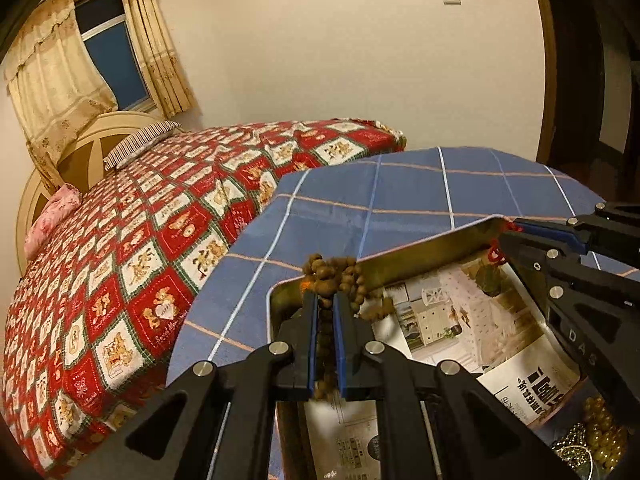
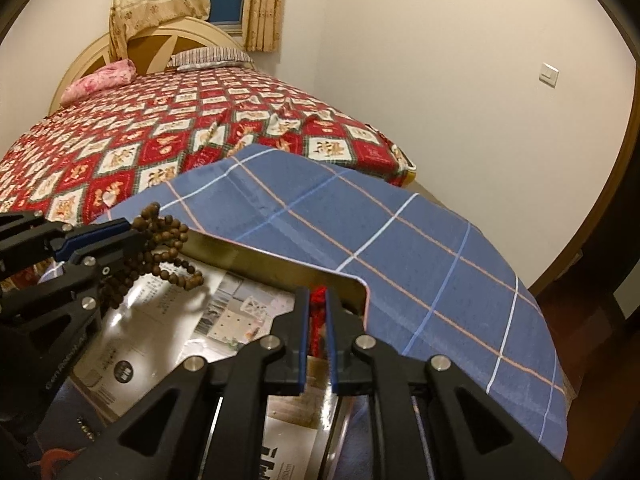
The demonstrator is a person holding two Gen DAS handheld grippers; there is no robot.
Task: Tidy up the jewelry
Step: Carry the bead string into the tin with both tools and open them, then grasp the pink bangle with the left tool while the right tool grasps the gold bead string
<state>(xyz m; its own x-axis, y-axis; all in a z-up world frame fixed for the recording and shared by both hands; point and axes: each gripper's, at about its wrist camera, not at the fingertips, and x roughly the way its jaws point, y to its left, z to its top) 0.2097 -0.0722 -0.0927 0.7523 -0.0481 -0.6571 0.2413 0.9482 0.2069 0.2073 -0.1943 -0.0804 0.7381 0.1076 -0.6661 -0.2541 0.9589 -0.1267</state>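
Left wrist view: I see my left gripper [image 1: 325, 312] clamped narrow on a string of brown wooden beads [image 1: 334, 278]; the beads bunch above the fingertips at the far left corner of the metal tray [image 1: 432, 246].
Right wrist view: my right gripper [image 2: 318, 308] is nearly closed with a red cord [image 2: 319, 298] pinched between its blue pads [image 2: 305, 332], at the far right corner of the tray [image 2: 280, 266].
Bead string: from the right wrist view the brown wooden beads [image 2: 168, 248] hang in loops off the left gripper [image 2: 132, 240], over the tray's inside.
Tray: sits on a blue checked cloth [image 1: 400, 192] covering the tabletop; printed paper [image 1: 460, 320] lines its floor.
Other jewelry: yellow beads [image 1: 604, 436] and a dark metallic bead strand [image 1: 572, 446] lie at the near right of the tray.
Background: a bed [image 1: 140, 240] with a red patterned cover lies beyond the tabletop, on the left.
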